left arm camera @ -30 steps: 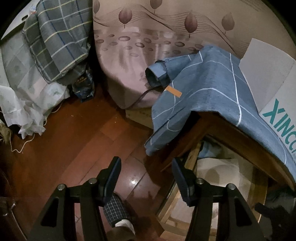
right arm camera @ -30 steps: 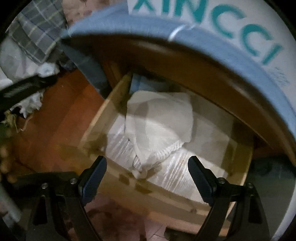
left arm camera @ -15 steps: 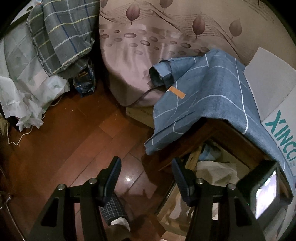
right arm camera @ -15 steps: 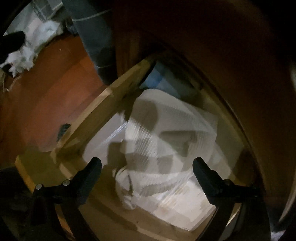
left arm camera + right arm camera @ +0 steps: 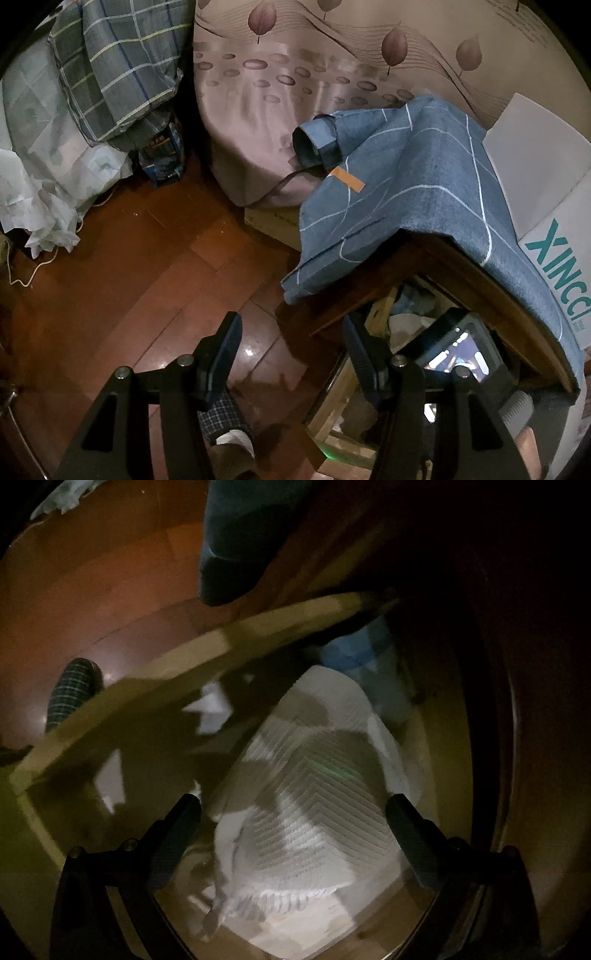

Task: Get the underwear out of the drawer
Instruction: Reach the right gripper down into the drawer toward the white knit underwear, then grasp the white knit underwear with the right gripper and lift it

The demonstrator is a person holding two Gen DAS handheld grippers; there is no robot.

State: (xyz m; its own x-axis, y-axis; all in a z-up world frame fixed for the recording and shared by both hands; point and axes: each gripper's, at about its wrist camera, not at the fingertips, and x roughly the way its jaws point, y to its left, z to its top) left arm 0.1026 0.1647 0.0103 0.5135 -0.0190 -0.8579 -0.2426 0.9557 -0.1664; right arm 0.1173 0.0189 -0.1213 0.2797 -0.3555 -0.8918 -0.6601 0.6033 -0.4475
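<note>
your right gripper [image 5: 293, 819], jaws wide apart, hangs inside the open drawer [image 5: 122, 709] over the white underwear [image 5: 310, 812]; your left gripper [image 5: 291, 347], jaws apart, hovers above the floor [image 5: 129, 280] at 9 o'clock.

- This is a bedroom in a home.
- A bed [image 5: 332, 74] with a pinkish cover printed with leaves fills the upper part of the left wrist view.
- Plaid bedding [image 5: 118, 62] is piled beside it.
- The floor [image 5: 129, 288] is reddish wood boards.
- A blue checked cloth [image 5: 424, 192] hangs over a wooden nightstand [image 5: 491, 295].
- Its drawer [image 5: 155, 686] stands open, with white folded underwear [image 5: 314, 805] inside.
</note>
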